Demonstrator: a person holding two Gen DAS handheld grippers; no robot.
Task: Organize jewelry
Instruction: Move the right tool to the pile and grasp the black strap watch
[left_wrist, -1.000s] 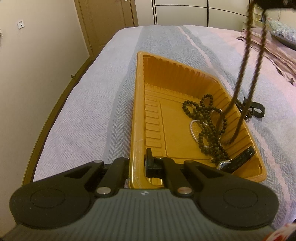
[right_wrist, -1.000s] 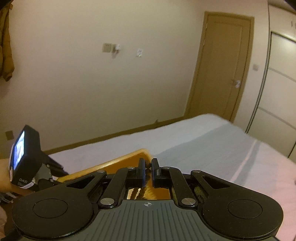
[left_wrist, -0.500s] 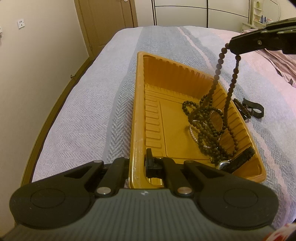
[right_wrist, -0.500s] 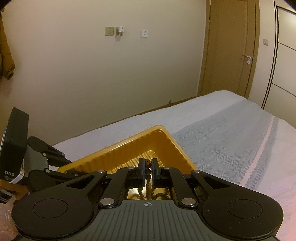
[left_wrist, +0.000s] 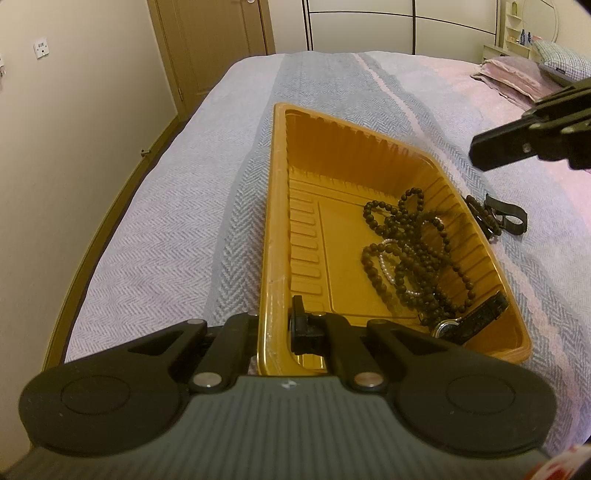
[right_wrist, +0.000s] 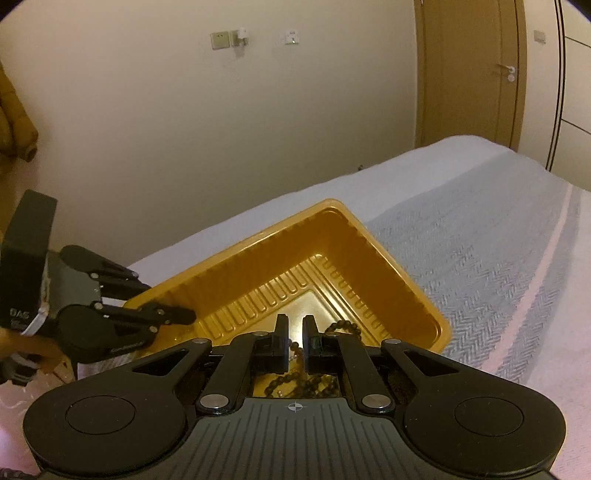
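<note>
Since the earlier frames the long bead strand (left_wrist: 417, 254) has come off the right gripper (right_wrist: 294, 345) and now lies heaped in the tray (left_wrist: 273, 221), toward its near right corner, over a pearl string (left_wrist: 388, 266) and beside a watch (left_wrist: 469, 321). The right gripper has sunk over the tray; its jaws stand a narrow gap apart with nothing pinched. The left gripper (left_wrist: 277, 325) is clamped on the tray's near rim, steadying it. This drop looks done. Next, likely, comes the bracelet (left_wrist: 484, 219) and clip (left_wrist: 508, 218) on the bed (left_wrist: 166, 221) just outside the tray's right rim: shift right, open wider, descend
</note>
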